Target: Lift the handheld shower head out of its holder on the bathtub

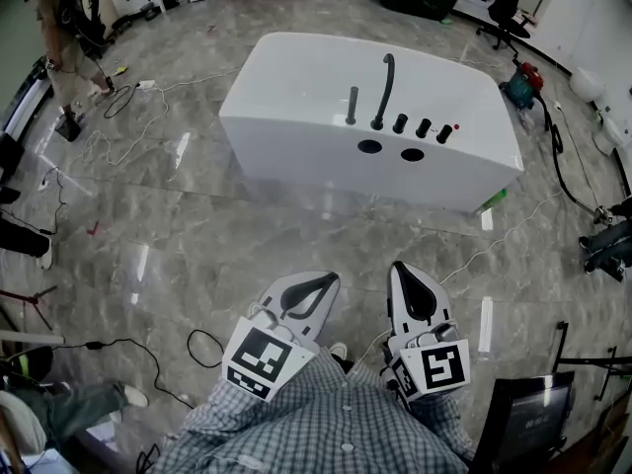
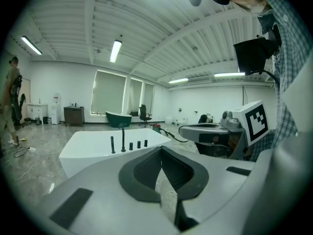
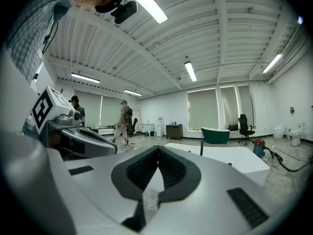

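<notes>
A white bathtub [image 1: 296,117] stands on the marble floor well ahead of me. On its near rim a short black upright rod, the handheld shower head [image 1: 352,106], sits in its holder beside a tall curved black spout [image 1: 383,89] and three black knobs [image 1: 423,127]. My left gripper [image 1: 323,278] and right gripper [image 1: 399,267] hover side by side over the floor, far short of the tub, both shut with nothing in them. The left gripper view has the left gripper [image 2: 161,149] aimed toward the tub [image 2: 93,148] and shower head [image 2: 113,145]. The right gripper [image 3: 158,149] points past the tub [image 3: 234,160].
Cables [image 1: 148,107] trail over the floor left of the tub, and a hose [image 1: 568,166] runs to its right. A person [image 1: 61,47] stands at the far left. A vacuum [image 1: 521,82] and an office chair [image 1: 506,3] are behind the tub. A screen [image 1: 528,418] sits at my right.
</notes>
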The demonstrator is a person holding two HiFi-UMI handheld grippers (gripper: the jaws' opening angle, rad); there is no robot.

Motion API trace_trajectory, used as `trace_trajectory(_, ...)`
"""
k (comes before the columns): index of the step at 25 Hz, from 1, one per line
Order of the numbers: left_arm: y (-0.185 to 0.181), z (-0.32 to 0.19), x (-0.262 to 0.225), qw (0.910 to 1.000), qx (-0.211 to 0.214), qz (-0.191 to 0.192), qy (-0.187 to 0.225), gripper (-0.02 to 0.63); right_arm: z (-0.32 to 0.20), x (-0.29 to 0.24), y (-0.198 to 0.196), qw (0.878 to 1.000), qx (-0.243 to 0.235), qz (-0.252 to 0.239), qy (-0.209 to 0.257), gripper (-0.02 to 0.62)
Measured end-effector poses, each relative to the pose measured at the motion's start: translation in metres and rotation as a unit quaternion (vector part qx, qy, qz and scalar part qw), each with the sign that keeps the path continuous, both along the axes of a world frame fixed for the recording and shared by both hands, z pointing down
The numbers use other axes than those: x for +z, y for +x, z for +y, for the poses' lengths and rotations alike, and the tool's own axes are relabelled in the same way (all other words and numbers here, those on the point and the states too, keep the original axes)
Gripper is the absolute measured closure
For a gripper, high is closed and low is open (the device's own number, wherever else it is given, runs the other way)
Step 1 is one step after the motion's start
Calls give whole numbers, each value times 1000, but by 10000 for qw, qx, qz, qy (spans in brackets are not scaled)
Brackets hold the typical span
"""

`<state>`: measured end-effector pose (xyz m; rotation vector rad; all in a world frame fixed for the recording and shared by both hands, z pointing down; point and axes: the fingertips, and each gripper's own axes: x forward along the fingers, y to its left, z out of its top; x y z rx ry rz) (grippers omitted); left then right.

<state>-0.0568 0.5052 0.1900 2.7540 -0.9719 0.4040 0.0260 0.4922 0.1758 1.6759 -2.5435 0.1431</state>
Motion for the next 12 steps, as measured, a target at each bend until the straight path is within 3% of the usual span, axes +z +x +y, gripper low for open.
trace_trajectory(12, 21, 20, 1, 9994, -264, 135, 168, 597, 21, 11, 23, 9998, -190, -12, 17, 580)
